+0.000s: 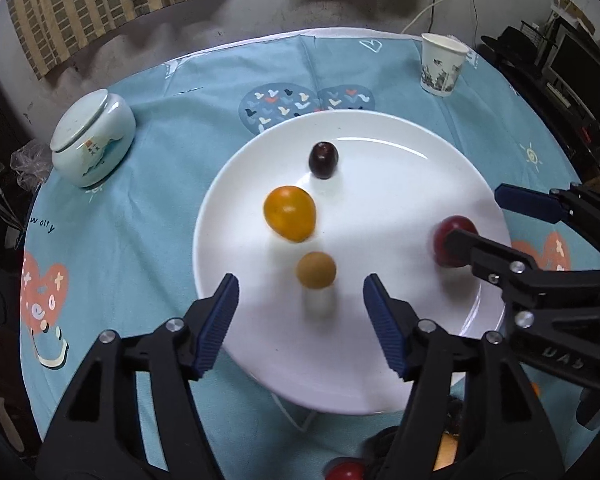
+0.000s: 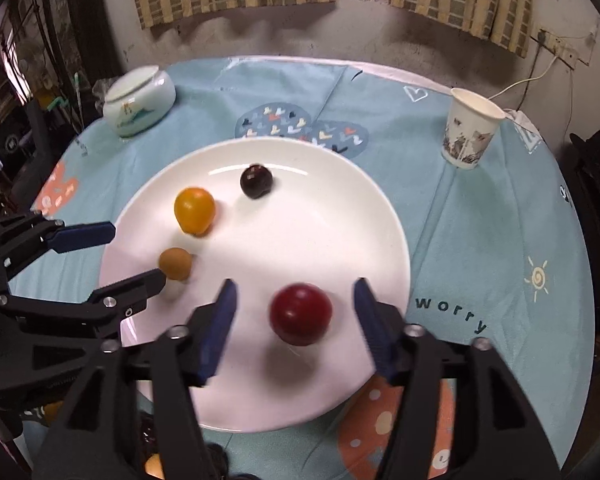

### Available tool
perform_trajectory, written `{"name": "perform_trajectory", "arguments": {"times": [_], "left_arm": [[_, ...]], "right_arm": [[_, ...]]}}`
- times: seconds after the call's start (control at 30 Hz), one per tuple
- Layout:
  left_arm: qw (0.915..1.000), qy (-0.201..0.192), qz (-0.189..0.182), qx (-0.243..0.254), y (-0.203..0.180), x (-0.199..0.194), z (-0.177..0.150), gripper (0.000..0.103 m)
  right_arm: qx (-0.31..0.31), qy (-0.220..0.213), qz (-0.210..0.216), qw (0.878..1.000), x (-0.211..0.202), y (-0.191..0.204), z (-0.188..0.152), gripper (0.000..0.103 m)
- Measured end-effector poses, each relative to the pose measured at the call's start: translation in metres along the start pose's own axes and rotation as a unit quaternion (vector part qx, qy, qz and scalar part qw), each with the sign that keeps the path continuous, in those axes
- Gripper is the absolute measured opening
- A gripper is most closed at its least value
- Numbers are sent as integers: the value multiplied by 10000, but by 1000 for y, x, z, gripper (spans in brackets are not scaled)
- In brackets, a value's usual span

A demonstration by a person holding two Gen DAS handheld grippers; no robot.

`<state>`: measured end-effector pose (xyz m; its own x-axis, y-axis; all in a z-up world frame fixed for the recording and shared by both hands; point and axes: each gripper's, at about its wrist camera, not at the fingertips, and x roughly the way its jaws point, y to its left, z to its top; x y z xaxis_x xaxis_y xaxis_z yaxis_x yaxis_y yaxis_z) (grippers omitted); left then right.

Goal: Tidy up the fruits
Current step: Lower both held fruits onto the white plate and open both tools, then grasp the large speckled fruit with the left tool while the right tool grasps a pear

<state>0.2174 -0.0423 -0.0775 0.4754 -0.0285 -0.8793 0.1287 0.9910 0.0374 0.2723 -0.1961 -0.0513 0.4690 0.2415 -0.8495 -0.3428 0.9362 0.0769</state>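
Observation:
A white plate (image 1: 400, 200) (image 2: 340, 220) on the blue cloth holds several small fruits: a dark purple one (image 1: 323, 160) (image 2: 256, 181), an orange-yellow one (image 1: 289, 213) (image 2: 194, 210), a tan one (image 1: 316, 270) (image 2: 175, 263) and a red one (image 1: 446, 228) (image 2: 300, 314). My left gripper (image 1: 300, 284) (image 2: 128, 256) is open over the plate's near side, the blurred tan fruit between its blue pads without touching them. My right gripper (image 2: 295, 284) (image 1: 476, 214) is open too, with the red fruit loose between its fingers.
A lidded pale ceramic jar (image 1: 92, 140) (image 2: 138, 102) stands at the far left of the table, a paper cup (image 1: 442, 64) (image 2: 470, 128) at the far right. More fruit, one red (image 1: 346, 470), lies below the plate's near rim. Furniture crowds both table sides.

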Motion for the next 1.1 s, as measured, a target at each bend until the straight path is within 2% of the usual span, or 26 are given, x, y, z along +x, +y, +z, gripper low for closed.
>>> {"name": "perform_trajectory", "arguments": {"times": [0.17,0.3,0.4,0.47,0.57,0.7,0.87,0.93,1.03,1.07,1.1], "left_arm": [[9995,-309,-72,-34,14,-34,-5,67],[9980,-620,-151,16,28,-76,-26,67],[9965,-793,-190,185,33,-104,-57,75],[9959,-800,-252,325,32,-118,-87,76],[9965,-604,-434,390,30,-123,-129,76],[9977,-207,-633,117,38,-116,-171,76],[9981,-17,-589,178,37,-114,-198,76],[9981,-9,-584,214,36,-117,-203,76],[9973,11,-653,320,30,-119,-211,76],[9970,46,-673,373,26,-119,-213,76],[9967,85,-699,414,23,-117,-215,76]], "right_arm": [[27,-239,116,9996,-37,4,-4,63],[-307,-480,236,9981,-85,22,-33,63],[-497,-435,486,9966,-111,44,-79,63],[-687,-316,498,9959,-117,61,-116,63],[-836,30,624,9945,-115,87,-169,63],[-817,563,790,9919,-98,115,-222,63],[-482,775,770,9928,-75,121,-232,56],[-386,821,722,9933,-65,122,-229,50],[-318,734,705,9943,-58,123,-226,47],[-356,725,698,9943,-57,125,-224,45],[-404,720,635,9946,-57,126,-223,38]]}}
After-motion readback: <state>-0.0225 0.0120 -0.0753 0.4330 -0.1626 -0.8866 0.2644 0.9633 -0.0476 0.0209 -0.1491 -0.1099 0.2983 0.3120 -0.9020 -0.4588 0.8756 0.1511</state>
